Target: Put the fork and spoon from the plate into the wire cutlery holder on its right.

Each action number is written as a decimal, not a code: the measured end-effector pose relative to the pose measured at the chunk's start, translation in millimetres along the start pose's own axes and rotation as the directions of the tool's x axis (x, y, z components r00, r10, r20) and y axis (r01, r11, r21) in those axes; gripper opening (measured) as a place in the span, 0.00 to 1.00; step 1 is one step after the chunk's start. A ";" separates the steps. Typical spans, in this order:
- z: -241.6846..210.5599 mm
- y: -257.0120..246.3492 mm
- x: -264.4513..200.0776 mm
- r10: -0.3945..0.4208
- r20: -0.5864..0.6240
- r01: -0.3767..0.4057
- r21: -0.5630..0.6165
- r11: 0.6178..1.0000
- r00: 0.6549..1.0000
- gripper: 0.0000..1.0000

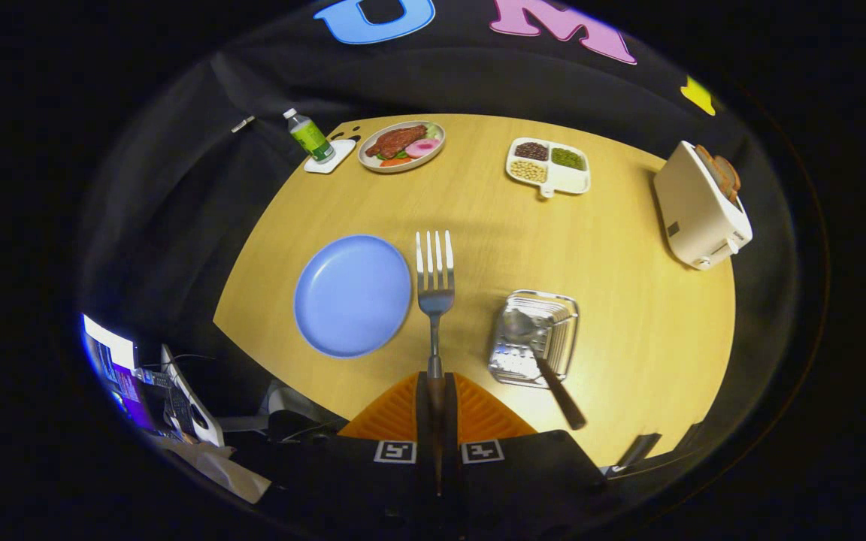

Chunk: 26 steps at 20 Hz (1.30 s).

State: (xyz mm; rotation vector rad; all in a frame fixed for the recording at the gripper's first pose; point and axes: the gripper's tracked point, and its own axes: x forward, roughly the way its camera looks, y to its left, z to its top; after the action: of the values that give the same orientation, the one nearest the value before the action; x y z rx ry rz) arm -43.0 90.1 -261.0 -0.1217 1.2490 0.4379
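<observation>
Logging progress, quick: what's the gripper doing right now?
Gripper: shut on the fork by its handle, held above the table between plate and holder.

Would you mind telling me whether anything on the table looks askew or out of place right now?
Only the spoon: it leans in the wire cutlery holder, its dark handle poking out over the rim. The gripper is shut on the fork, held above the table beside the blue plate. Nothing looks spilled or damaged.

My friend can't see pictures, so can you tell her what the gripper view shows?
The gripper is shut on a fork, held tines forward above a wooden table. The blue plate lies bare beside the fork, and the spoon already sits in the wire cutlery holder on the other side.
</observation>
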 end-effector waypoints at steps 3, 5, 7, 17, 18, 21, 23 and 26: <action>3.1 -38.3 -18.7 -0.041 -0.051 0.038 -0.054 0.998 0.998 0.07; 3.0 -56.9 -23.3 -0.057 -0.104 0.046 -0.099 0.994 0.993 0.07; -1.1 -65.5 -20.3 -0.051 -0.173 0.028 -0.131 0.991 0.984 0.07; -26.7 -97.1 17.6 -0.166 -0.468 -0.041 -0.402 0.915 0.868 0.07; -26.0 -99.1 20.3 -0.182 -0.484 -0.046 -0.422 0.906 0.856 0.07; -28.7 -102.4 27.9 -0.197 -0.543 -0.067 -0.428 0.902 0.816 0.07; -29.8 -105.5 31.5 -0.204 -0.571 -0.078 -0.430 0.899 0.795 0.07; -30.8 -107.3 34.6 -0.210 -0.601 -0.087 -0.426 0.900 0.771 0.07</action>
State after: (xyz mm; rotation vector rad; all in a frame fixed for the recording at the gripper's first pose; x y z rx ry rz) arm -20.6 -8.9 -319.0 -0.7508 1.7950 0.6435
